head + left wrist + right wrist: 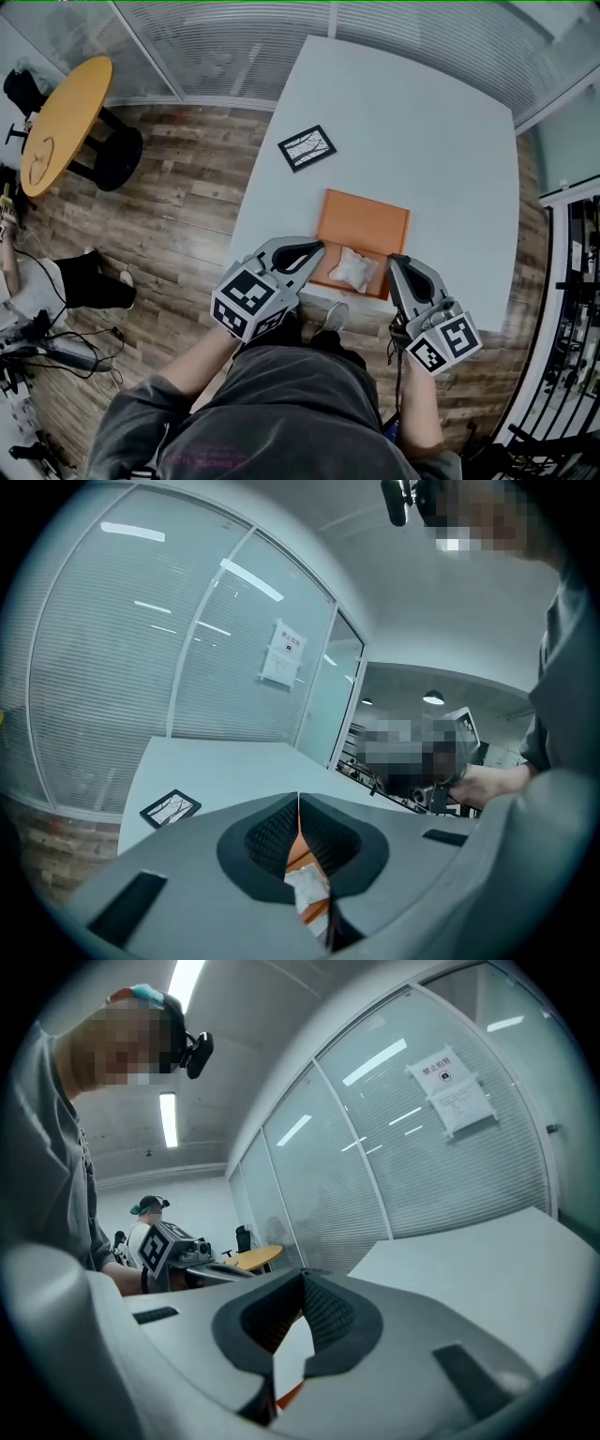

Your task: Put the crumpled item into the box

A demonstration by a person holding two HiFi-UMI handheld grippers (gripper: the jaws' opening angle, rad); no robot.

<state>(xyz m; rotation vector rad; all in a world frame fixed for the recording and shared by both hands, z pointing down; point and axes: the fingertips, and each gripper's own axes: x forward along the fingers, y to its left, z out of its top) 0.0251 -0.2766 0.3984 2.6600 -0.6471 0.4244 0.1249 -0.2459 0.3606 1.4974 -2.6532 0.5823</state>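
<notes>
An orange shallow box (361,220) lies on the white table (422,131), close to its near edge. The crumpled white item (354,268) rests inside the box at its front. My left gripper (319,247) is shut and holds nothing; its tips hover at the box's front left corner, just left of the item. In the left gripper view the jaws (299,801) meet, and the crumpled item (307,888) and the orange box (298,853) show below them. My right gripper (398,260) is shut too, at the box's front right corner; its tips (302,1277) touch each other.
A black-framed card (307,148) lies on the table beyond the box, also seen as the card (170,808). A round yellow table (61,122) stands on the wooden floor at the left. Glass walls with blinds (234,37) run behind the table.
</notes>
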